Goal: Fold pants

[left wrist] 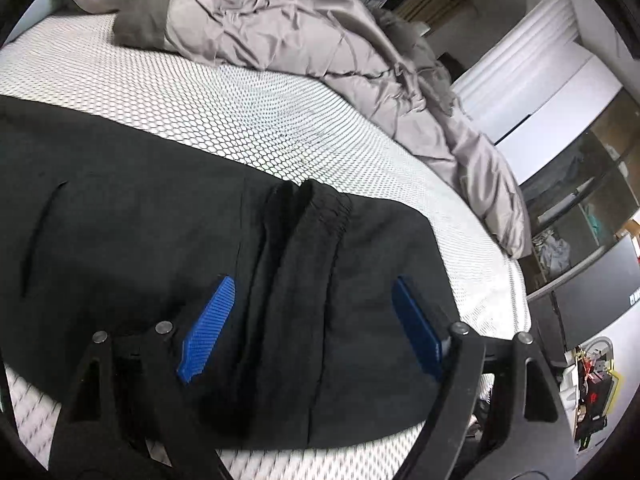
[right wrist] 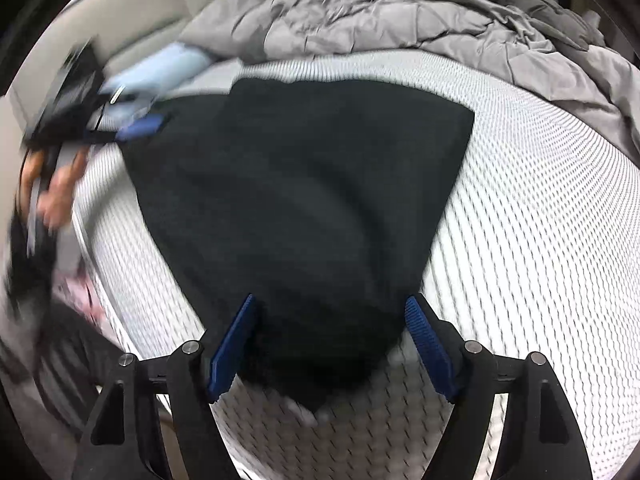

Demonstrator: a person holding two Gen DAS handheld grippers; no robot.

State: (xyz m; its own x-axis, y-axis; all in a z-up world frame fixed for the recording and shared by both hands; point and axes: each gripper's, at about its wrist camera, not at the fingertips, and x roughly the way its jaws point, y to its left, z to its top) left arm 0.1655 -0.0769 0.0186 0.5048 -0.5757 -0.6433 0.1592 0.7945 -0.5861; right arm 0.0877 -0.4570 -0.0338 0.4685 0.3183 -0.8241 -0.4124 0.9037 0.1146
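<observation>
Filling the lower half of the left wrist view, the black pants [left wrist: 168, 216] lie on the mesh mattress [left wrist: 224, 112]; the left gripper [left wrist: 312, 328] hangs spread above them. In the right wrist view, the right gripper [right wrist: 332, 344] stands spread astride the folded cloth's near end at lower centre, pads not pressing.

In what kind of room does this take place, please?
Most likely a bedroom. The black pants lie on a bare mattress with a white mesh cover, a crumpled grey duvet is pushed to its far side, and shelves stand beyond.
</observation>
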